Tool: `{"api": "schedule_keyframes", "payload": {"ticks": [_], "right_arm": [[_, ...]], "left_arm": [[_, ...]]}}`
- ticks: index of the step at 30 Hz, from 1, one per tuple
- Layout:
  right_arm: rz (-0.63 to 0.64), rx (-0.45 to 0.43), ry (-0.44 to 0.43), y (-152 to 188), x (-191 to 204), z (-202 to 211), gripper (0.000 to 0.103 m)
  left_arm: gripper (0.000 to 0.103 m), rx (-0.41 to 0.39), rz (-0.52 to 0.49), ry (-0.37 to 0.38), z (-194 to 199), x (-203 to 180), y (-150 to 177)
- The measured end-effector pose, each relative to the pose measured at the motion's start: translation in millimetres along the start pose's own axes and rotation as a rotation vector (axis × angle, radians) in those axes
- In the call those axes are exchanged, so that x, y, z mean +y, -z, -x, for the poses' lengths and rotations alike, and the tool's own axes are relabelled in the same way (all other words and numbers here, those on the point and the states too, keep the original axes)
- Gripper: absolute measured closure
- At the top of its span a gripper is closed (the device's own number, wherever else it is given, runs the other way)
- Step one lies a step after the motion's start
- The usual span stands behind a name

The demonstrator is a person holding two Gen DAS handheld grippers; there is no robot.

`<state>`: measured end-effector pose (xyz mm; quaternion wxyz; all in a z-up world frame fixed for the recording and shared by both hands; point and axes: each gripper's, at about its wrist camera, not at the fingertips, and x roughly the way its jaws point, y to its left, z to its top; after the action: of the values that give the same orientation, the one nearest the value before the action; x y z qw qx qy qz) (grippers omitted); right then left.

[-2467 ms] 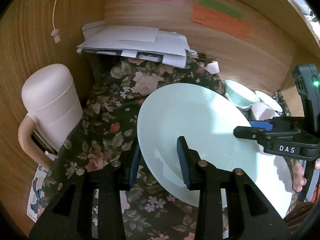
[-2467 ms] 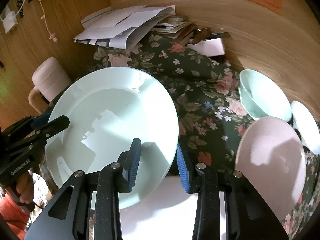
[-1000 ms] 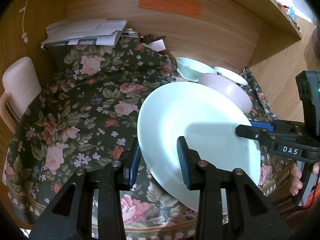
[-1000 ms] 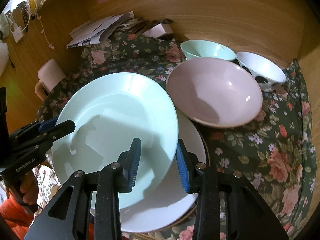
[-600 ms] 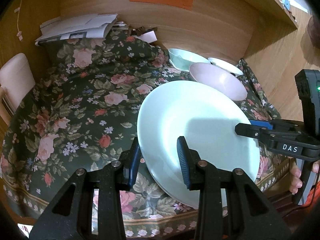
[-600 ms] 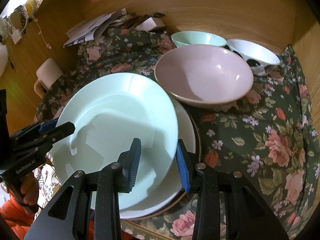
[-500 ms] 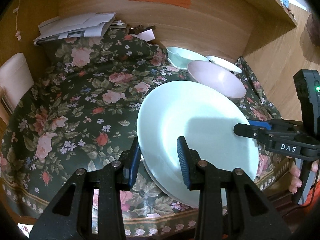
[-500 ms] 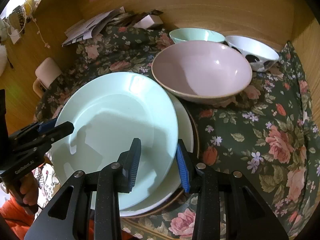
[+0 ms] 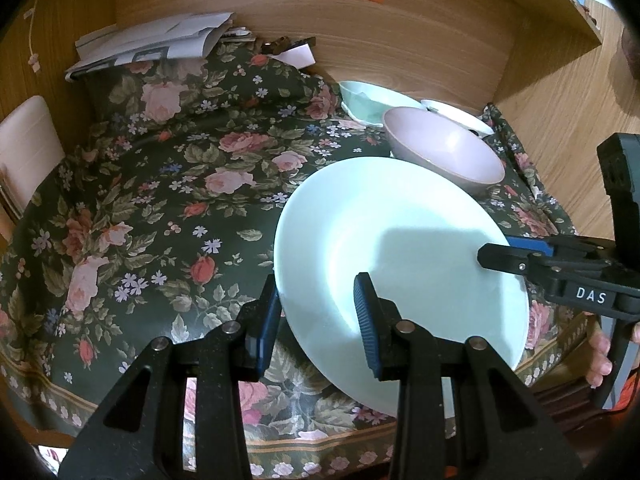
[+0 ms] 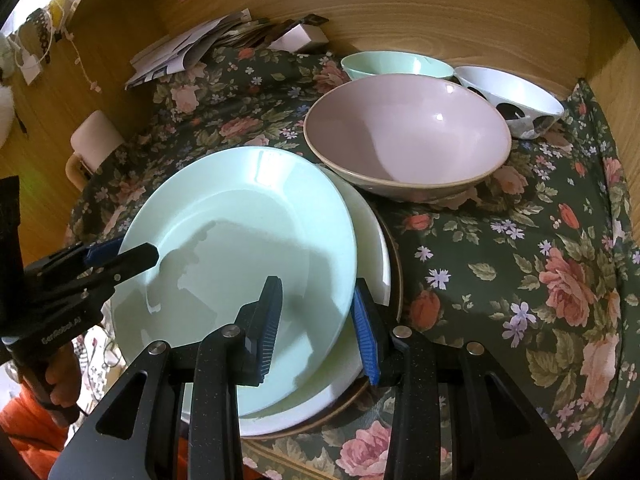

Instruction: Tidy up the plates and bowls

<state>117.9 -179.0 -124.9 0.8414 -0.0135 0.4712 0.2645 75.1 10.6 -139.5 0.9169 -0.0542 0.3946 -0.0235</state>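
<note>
A pale green plate (image 9: 400,248) (image 10: 240,256) is held by both grippers, one on each side of its rim. My left gripper (image 9: 316,320) is shut on its left rim; my right gripper (image 10: 316,316) is shut on its right rim. The plate hangs just above a white plate (image 10: 372,248) that lies on a brown-rimmed plate (image 10: 396,264) near the table's front edge. Behind stand a pink bowl (image 10: 404,132) (image 9: 440,152), a green bowl (image 10: 396,64) (image 9: 368,100) and a white bowl with black spots (image 10: 516,100).
The table has a dark floral cloth (image 9: 160,200). A pile of papers (image 9: 160,44) lies at the back left by the wooden wall. A small white box (image 10: 300,40) stands at the back. A pink mug (image 10: 92,144) stands at the left edge.
Both grippers have carried the green plate from the left side of the table to the right front, and lowered it over the white plate.
</note>
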Motion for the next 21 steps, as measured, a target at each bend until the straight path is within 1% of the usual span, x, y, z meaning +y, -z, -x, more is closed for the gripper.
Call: {"api": "schedule_keyframes", "payload": {"ticks": [3,7,10,16,21], "right_arm": [[0.007,-0.002,0.004,-0.4,0.6,0.0,0.071],[0.005,-0.002,0.005,0.2,1.3,-0.2,0.071],[0.012,-0.007,0.007,1.7,0.3,1.9,0.071],[0.016,-0.014,0.010,4.9,-1.8,6.2,0.071],[0.038,-0.054,0.064,7.3,-1.7,17.1,0.071]], "left_arm": [[0.067,0.028,0.013,0.004,-8.4,3.6,0.0],[0.067,0.024,0.009,0.003,-10.5,3.0,0.8],[0.067,0.031,0.014,0.018,-13.7,4.7,-0.4],[0.067,0.035,-0.006,0.025,-17.8,2.4,-0.4],[0.067,0.012,-0.022,0.013,-15.7,2.3,-1.7]]}}
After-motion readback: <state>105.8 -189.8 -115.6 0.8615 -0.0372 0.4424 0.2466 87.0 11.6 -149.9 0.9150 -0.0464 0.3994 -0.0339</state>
